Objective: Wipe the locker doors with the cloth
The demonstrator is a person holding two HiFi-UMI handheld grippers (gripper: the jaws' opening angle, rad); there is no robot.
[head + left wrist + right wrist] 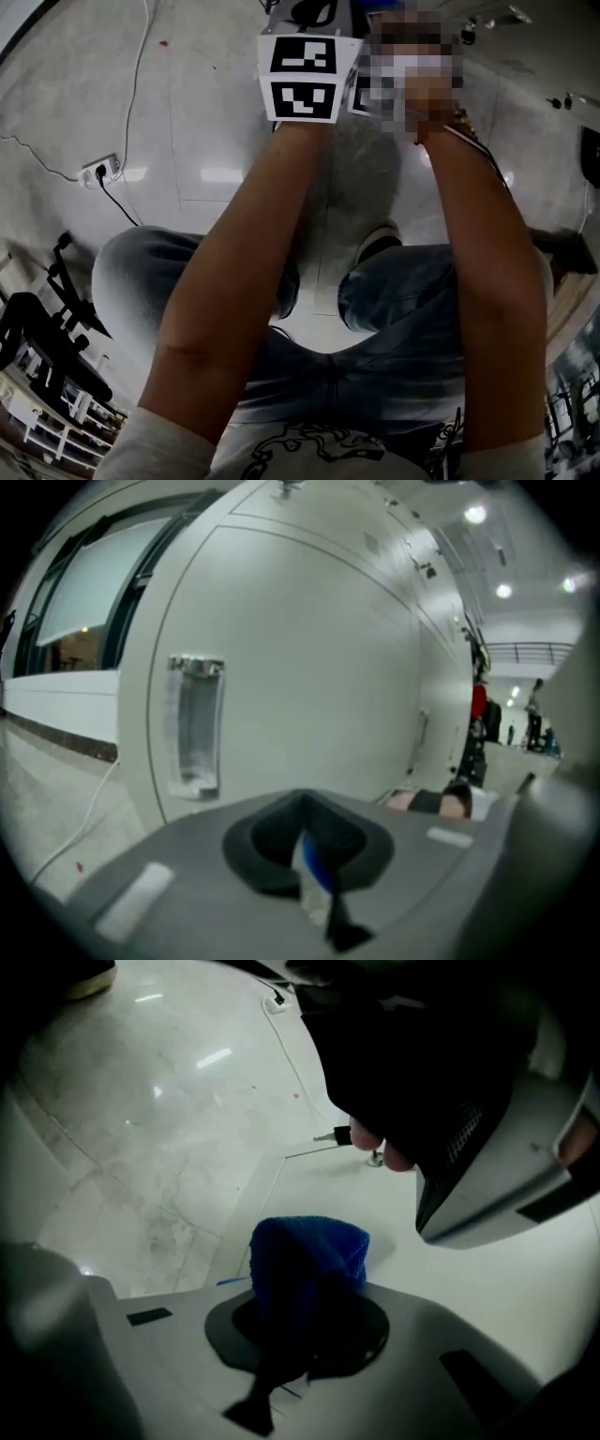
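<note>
1. You're holding the L gripper (pixel 314 864) w/ its jaws pinched narrow, nearly together. Only a thin blue-and-pale sliver is showing at the seam; can't tell what it is.
2. In the L gripper view you're facing a pale grey locker door (pixel 309 667) that's filling most of the frame. Its recessed handle (pixel 195 726) is sitting at 9 o'clock of centre.
3. Your R gripper (pixel 305 1330) is clamping the blue cloth (pixel 309 1255). The cloth is bunching up and sticking out past the jaw tips toward 12 o'clock.
4. The cloth is hanging over a white door panel (pixel 525 1288), near the panel's edge. The marbled floor (pixel 141 1129) is starting at 9–10 o'clock. The cloth is throwing a shadow on the panel at 2 o'clock; can't tell if it's touching.
5. At 1 o'clock in the R gripper view, a dark mass w/ a grey housing (pixel 497 1176) is looming over the panel. A small dark key-like stub (pixel 336 1136) is poking out at 12 o'clock.
6. In the head view you're stretching both forearms toward 12 o'clock, w/ the L gripper's marker cube (pixel 302 80) at the top.
7. A power strip (pixel 101 172) is lying on the floor at 9–10 o'clock.
</note>
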